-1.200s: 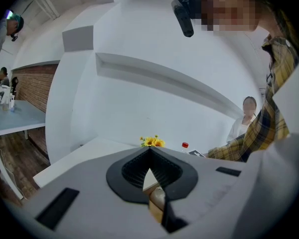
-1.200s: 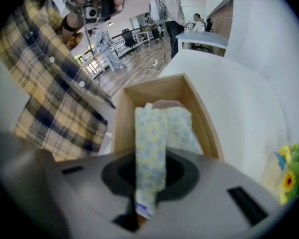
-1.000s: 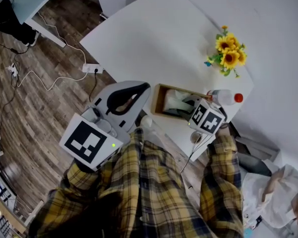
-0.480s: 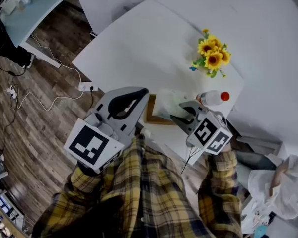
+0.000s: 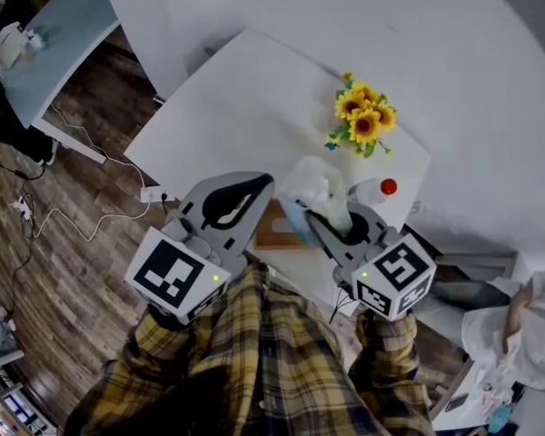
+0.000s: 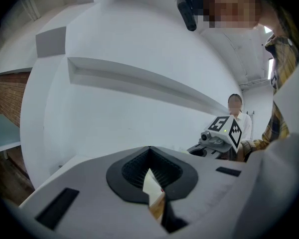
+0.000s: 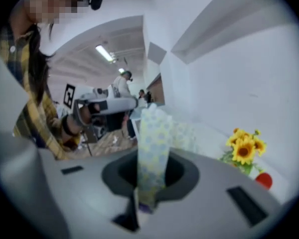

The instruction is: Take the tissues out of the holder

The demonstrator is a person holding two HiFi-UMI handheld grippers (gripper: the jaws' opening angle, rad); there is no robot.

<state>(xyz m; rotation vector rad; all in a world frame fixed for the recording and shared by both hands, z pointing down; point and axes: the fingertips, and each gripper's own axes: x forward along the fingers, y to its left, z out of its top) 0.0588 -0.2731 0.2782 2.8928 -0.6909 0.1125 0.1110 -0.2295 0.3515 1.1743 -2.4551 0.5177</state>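
Observation:
A pack of tissues point(image 5: 314, 189) in thin patterned wrap is held up above the table, with my right gripper point(image 5: 320, 223) shut on its lower end. In the right gripper view the pack point(image 7: 153, 143) stands upright between the jaws. Below it, the wooden holder point(image 5: 271, 231) shows only partly between the two grippers, near the table's front edge. My left gripper point(image 5: 265, 183) hovers just left of the holder, its jaws closed with nothing in them. A sliver of wood point(image 6: 157, 208) shows through their narrow gap in the left gripper view.
On the white table point(image 5: 236, 98), sunflowers point(image 5: 359, 121) stand at the back right and a red-capped bottle point(image 5: 374, 189) lies right of the pack. A power strip point(image 5: 154, 193) and cables lie on the wooden floor to the left. A person in white point(image 5: 527, 325) is at the far right.
The right gripper was down in the holder, shut on the tissues; it has risen and pulled the pack up out of it. The left gripper stayed beside the holder.

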